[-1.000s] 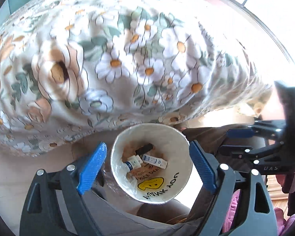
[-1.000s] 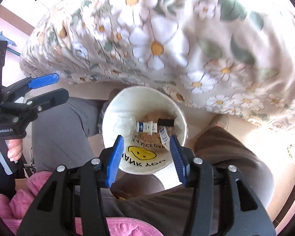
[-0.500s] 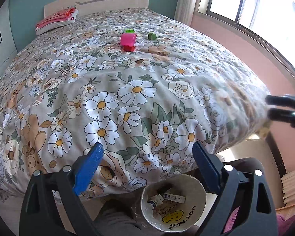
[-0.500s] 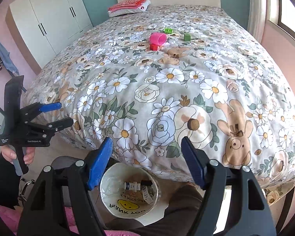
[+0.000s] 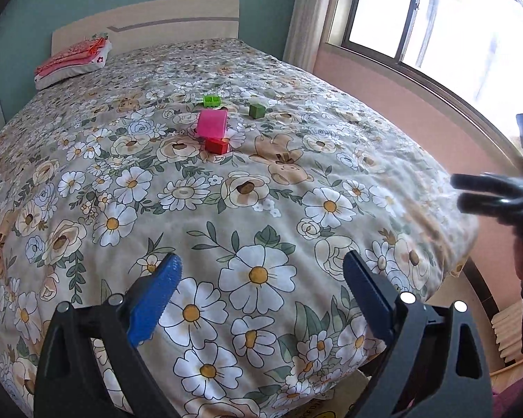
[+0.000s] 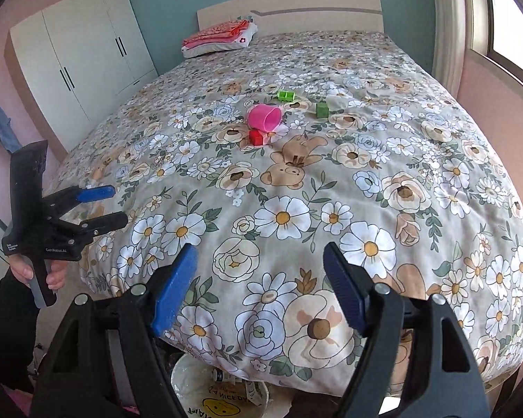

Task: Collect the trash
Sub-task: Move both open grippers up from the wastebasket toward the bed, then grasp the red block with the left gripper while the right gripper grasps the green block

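Where quilt spreads, two green blocks (image 6: 286, 95)

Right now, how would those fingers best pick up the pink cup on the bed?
The pink cup lies on its side, mouth toward the lower right. Come from above and pinch across its round wall near the middle; the red block touching its near side crowds a low approach.

A home bedroom is showing here: a wide bed (image 6: 296, 181) under a floral bear-print cover is filling the view, folded bedding (image 6: 219, 36) is lying by the far headboard (image 6: 289, 8), a white wardrobe (image 6: 80, 55) is standing left, and a curtained window (image 5: 436, 28) is glowing right.
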Tool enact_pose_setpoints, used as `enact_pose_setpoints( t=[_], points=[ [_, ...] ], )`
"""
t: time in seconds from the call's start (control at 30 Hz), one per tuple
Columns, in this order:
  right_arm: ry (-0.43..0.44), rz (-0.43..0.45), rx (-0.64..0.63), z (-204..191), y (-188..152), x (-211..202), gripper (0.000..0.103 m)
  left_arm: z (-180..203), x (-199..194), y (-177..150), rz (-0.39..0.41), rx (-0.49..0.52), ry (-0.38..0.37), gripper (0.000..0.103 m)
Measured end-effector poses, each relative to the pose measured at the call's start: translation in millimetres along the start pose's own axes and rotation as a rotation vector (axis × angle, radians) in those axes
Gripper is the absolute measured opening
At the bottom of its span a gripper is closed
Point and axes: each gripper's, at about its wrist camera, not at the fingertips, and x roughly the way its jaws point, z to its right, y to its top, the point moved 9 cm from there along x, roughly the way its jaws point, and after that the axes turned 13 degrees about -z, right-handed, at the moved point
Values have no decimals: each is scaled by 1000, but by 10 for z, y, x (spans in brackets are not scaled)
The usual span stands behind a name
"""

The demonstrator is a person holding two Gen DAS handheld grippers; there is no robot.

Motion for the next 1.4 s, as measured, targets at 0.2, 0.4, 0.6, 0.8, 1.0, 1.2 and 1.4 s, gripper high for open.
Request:
enact_pose_setpoints(
  t=[0.2,0.4,0.6,0.8,1.0,1.2,1.4],
  points=[
    [-6,6,31,191,428,288,74,-144,384,314,-19,41,-19,95],
    [-8,-14,50,380,844,706,74,-299,761,682,-26,94,-8,95],
    [-14,-24,77,580,1258,1139,74,-494,1152,1064,-44,66,-53,95],
    [-30,-31,98,775,1646,1540,74,-612,1544,1340,-60,67,-68,95],
    [-63,-44,126,1010,2038,1905,74,-676,1852,1575,-71,100,-58,95],
    [-125,-77,145,1236,2478,2362,74,-680,2103,1787,-77,145,-42,95],
    [-193,-122,159,1467,2944,2930,74,-669,2312,1903,-87,188,-23,95]
  ],
)
